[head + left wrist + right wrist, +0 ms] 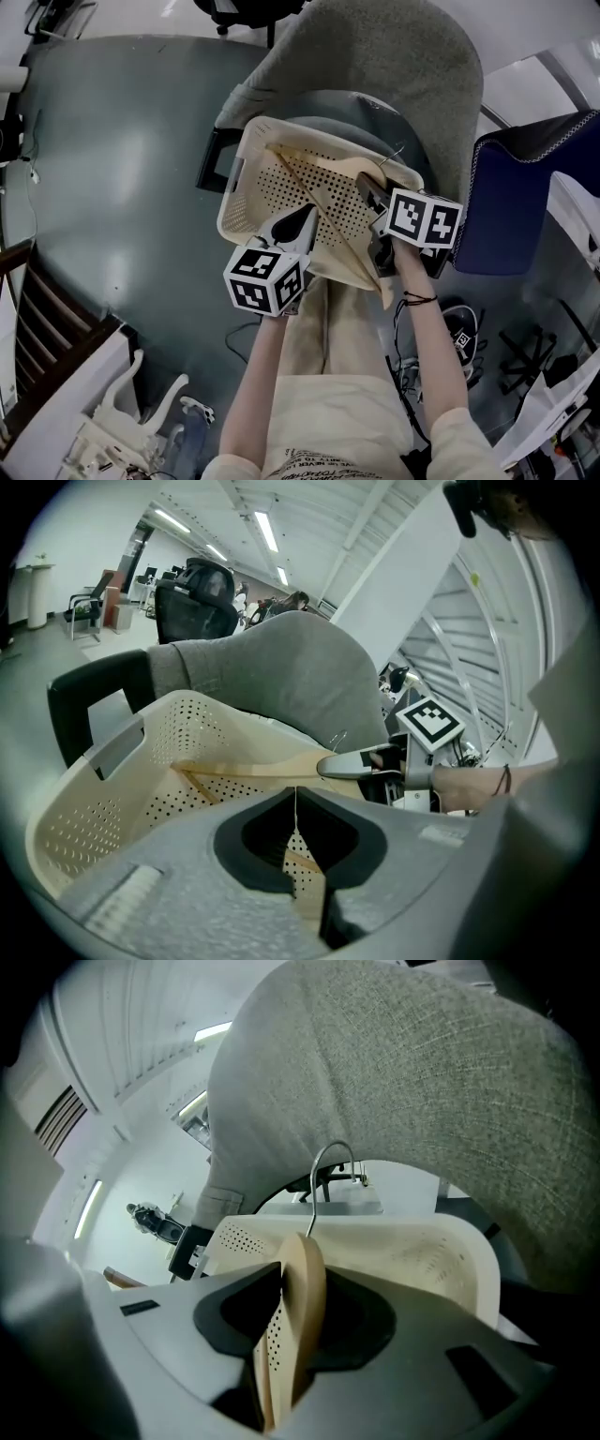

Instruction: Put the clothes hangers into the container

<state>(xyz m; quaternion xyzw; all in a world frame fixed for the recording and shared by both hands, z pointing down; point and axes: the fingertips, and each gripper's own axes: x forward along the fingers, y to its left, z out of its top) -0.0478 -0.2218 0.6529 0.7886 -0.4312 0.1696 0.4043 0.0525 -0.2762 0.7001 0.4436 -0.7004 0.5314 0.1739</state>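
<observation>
Shows, at left, the left gripper point(307, 214) poised over a perforated cream laundry basket point(242, 178), fingers pressed together and apparently pinching the thin lower bar of a wooden clothes hanger point(319, 161). Finds that hanger spanning the basket's mouth, one end close to the inner wall, not yet let go. Places the basket on a grey upholstered chair point(375, 56). Catches, at right, the right gripper point(372, 195) clenched on the hanger's thick shoulder just below the wire hook point(328, 1162). Suggests a light, rigid load: smooth wood, likely to slip or swivel if gripped at one thin point, unlikely to bend or break. Points to the broad shoulder near the hook as the surest hold, with the slim bar as a steadying second grip. Calls, on this evidence, for little more than lowering the hanger to the basket's floor and opening both sets of fingers.
</observation>
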